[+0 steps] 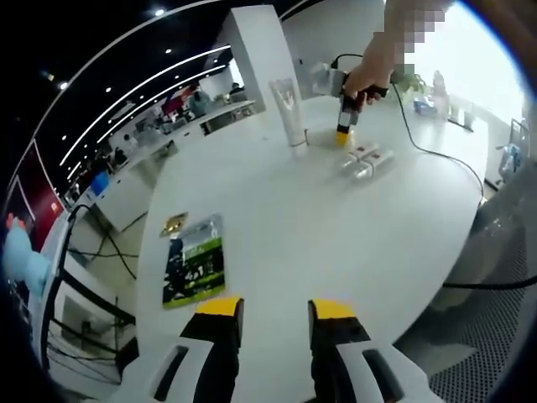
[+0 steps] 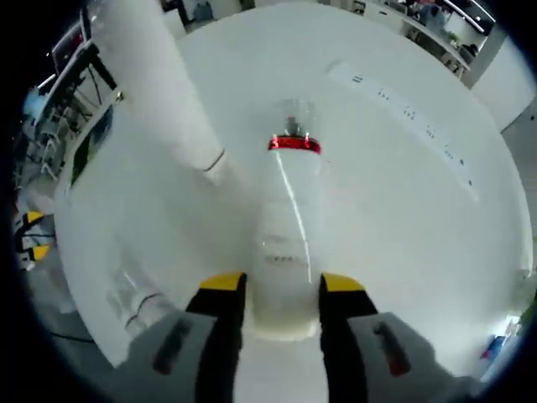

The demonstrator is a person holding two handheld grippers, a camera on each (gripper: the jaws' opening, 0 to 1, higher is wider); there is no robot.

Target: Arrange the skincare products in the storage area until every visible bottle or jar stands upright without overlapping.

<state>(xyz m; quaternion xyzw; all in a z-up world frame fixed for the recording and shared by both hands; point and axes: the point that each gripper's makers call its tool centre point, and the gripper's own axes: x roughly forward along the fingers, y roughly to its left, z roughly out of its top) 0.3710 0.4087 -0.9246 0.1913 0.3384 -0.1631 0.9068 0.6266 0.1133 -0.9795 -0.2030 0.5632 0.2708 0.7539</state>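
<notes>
Step in hand, as judged: setting one bottle upright. The right gripper (image 2: 281,290) has its jaws clenched on a frosted translucent bottle (image 2: 285,243) with a red collar, beside a standing white tube (image 1: 287,109) on the smooth white counter (image 1: 336,252). Two clear bottles (image 1: 367,161) lie flat nearby. Left gripper (image 1: 275,315) jaws released, well apart. Next move calls for a level base before release
</notes>
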